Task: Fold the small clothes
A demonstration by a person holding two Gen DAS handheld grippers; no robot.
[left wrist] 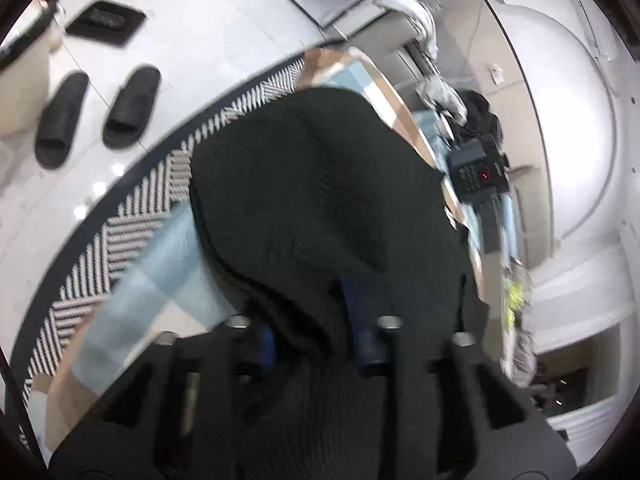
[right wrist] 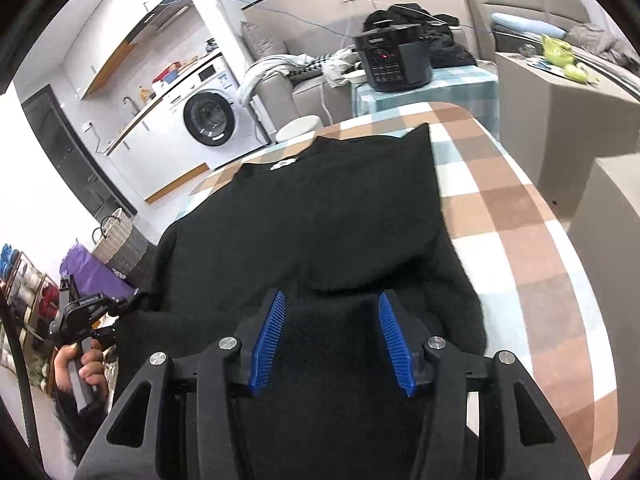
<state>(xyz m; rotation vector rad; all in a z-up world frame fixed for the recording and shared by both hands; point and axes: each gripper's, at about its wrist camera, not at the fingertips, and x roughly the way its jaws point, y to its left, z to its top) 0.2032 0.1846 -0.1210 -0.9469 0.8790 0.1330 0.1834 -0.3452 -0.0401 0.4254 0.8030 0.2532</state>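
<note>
Both tongs work my black sweater (right wrist: 304, 216): left gripper (left wrist: 316, 344) pinches a fold at lower centre, right gripper (right wrist: 332, 332) gapes empty above it; cooker (right wrist: 394, 60) writing unreadable.

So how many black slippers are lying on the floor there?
2: a pair of black open-toe slippers side by side on the white floor beyond the table edge in the left wrist view, the left slipper and the right slipper. More may be out of view.

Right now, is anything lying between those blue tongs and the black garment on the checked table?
Nothing visible. The right tongs hang open directly over the black garment, and the left tongs have knit fabric bunched between them.
</note>
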